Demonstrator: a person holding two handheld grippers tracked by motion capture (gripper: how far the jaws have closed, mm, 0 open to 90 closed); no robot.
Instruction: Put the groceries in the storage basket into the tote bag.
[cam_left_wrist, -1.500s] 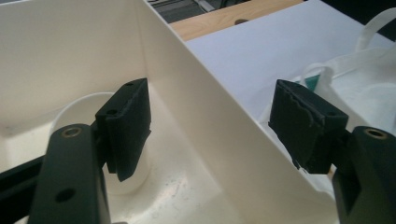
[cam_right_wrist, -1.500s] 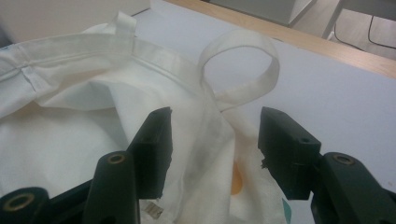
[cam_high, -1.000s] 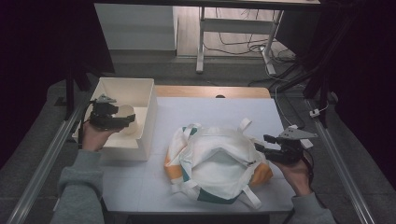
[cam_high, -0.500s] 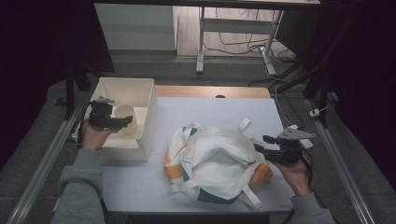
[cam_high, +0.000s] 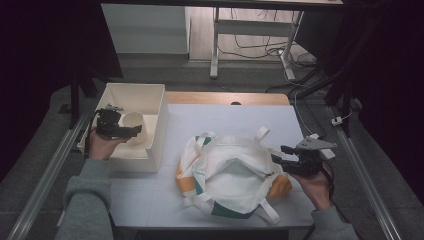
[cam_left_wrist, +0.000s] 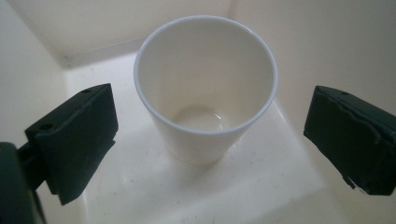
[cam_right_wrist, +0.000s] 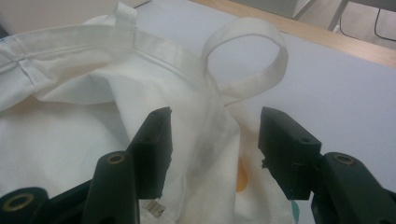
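A plain white paper cup (cam_left_wrist: 205, 88) stands upright in the cream plastic box (cam_high: 150, 97) at the left of the worktop (cam_high: 230, 117). It is round, empty and clean inside. The left gripper (cam_left_wrist: 210, 135) has just been opening; its jaws sit wide apart on each side of the cup, not touching it. The right gripper (cam_right_wrist: 215, 140) has its jaws partly apart, with the rim of the white cloth bag (cam_high: 230, 170) between them; I cannot tell if they pinch it.

Glossy smooth plastic cup (cam_left_wrist: 205, 88), matt white cloth bag (cam_high: 230, 175), wooden table edge (cam_high: 225, 98)
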